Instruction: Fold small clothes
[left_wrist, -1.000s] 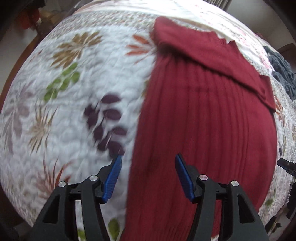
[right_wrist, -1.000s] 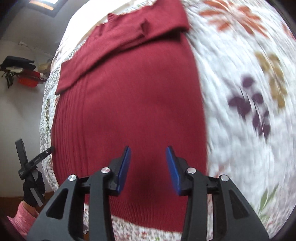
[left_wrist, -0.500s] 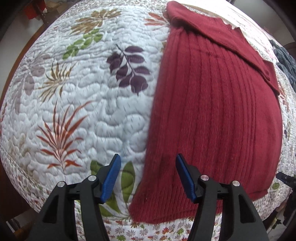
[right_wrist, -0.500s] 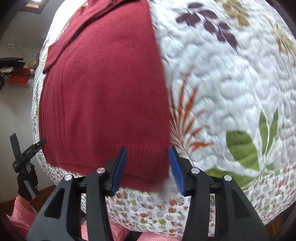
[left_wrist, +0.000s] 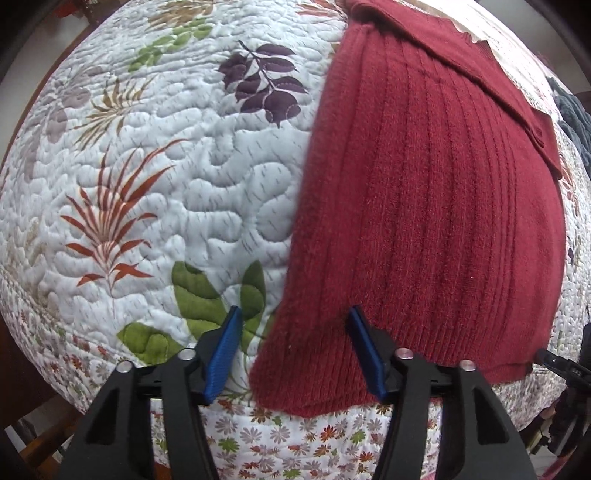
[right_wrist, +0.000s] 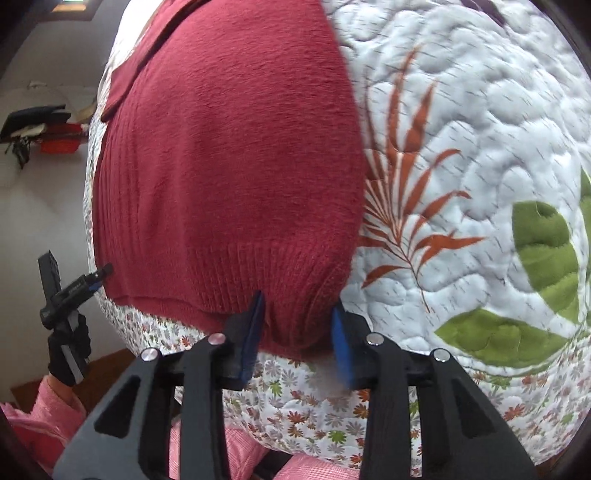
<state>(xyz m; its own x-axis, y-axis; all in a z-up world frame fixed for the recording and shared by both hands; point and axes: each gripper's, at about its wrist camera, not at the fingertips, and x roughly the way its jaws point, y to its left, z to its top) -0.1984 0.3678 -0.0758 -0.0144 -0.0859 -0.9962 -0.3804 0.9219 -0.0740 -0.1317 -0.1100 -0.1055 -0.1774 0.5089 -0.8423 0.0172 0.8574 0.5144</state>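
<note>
A dark red ribbed sweater (left_wrist: 424, 206) lies flat on a quilted floral bedspread (left_wrist: 184, 184), sleeves folded across its far end. My left gripper (left_wrist: 291, 354) is open at the sweater's near hem, straddling its left corner. In the right wrist view the same red sweater (right_wrist: 229, 166) fills the left half. My right gripper (right_wrist: 295, 332) is open, with the hem's right corner lying between its blue pads (right_wrist: 341, 343). The other gripper (right_wrist: 66, 291) shows at the far left, held by a gloved hand.
The bedspread's (right_wrist: 480, 184) flowered border hangs over the near bed edge. A dark grey knit (left_wrist: 572, 114) lies at the far right of the bed. Pink clothing of the person (right_wrist: 44, 413) is close below. Dark and red items (right_wrist: 48, 129) sit by the wall.
Both grippers have drawn back from over the sweater's body to its near hem. Each now straddles a bottom corner; both stayed open.
</note>
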